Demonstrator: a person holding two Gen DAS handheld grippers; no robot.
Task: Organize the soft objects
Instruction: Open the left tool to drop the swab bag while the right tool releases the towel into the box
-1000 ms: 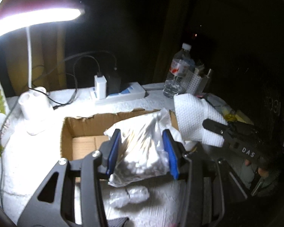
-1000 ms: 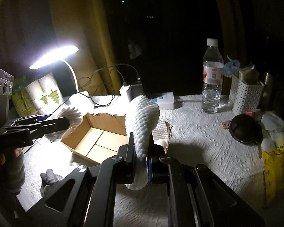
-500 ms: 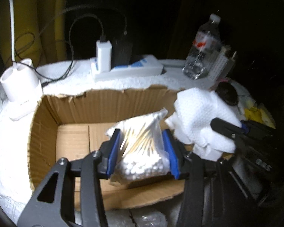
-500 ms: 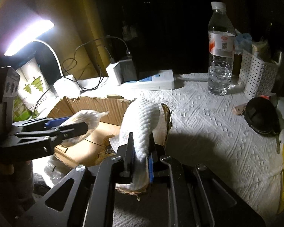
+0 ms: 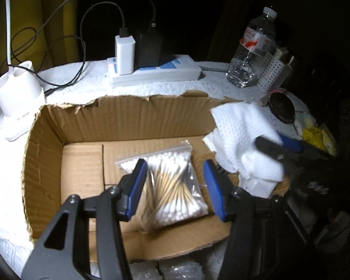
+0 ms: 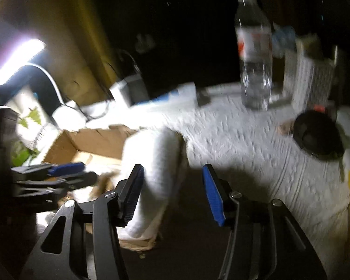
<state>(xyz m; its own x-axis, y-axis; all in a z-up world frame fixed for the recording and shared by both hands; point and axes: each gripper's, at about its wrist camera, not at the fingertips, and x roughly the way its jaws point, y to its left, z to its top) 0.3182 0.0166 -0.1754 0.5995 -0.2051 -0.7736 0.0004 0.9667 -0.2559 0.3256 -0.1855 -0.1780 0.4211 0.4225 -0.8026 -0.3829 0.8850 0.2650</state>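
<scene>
A clear bag of cotton swabs [image 5: 175, 186] lies on the floor of an open cardboard box [image 5: 119, 116]. My left gripper [image 5: 175, 186] is open just above the bag, with one jaw on each side and a gap to it. A folded white towel [image 5: 242, 144] rests on the box's right rim. My right gripper [image 6: 172, 186] is open in the blurred right wrist view, and the towel [image 6: 156, 175] leans by its left finger [image 6: 131, 189]. The left wrist view shows the right gripper's tips [image 5: 280, 145] against the towel.
A white power strip [image 5: 156, 72] with chargers stands behind the box. A water bottle [image 5: 254, 51] and a white perforated basket [image 5: 273, 72] stand at the back right, and a black round object [image 5: 282, 109] lies beside them. A white lamp base [image 5: 16, 93] is at the left. A plastic wrap [image 5: 165, 270] lies at the front.
My left gripper has opened and the cotton swab bag has dropped onto the box floor. My right gripper has opened and let go of the towel at the box's right rim.
</scene>
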